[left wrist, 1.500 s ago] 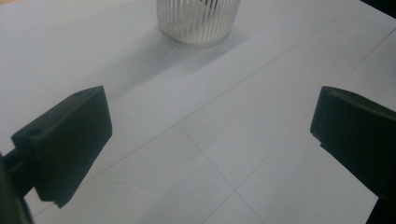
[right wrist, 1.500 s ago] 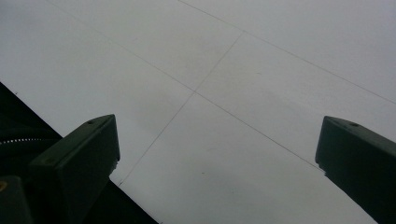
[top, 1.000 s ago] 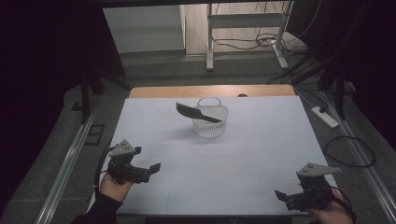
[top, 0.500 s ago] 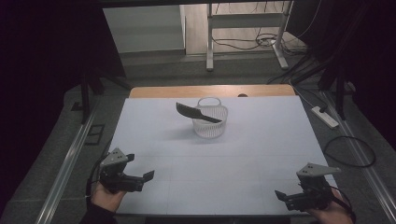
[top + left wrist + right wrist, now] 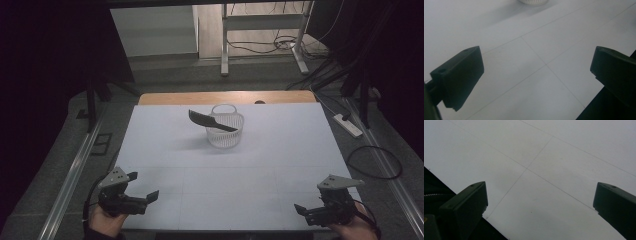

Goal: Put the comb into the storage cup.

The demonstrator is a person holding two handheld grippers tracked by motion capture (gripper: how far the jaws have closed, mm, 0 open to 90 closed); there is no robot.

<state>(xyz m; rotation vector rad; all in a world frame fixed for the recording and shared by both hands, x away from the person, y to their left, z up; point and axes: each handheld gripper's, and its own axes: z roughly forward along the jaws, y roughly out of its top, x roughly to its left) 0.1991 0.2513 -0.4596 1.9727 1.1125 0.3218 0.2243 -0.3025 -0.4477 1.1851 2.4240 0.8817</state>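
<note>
Both the left gripper [image 5: 142,187] at seven o'clock and the right gripper [image 5: 304,209] at five hover with jaws spread and empty over the bench [image 5: 250,175], while the white basket [image 5: 226,131], bearing what looks like a dark comb [image 5: 210,120], stands at twelve.

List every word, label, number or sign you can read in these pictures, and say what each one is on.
None can be read.
The white basket, the dark comb-like thing lying across it and the white table show no print.
The left gripper and the right gripper carry no readable marks.
</note>
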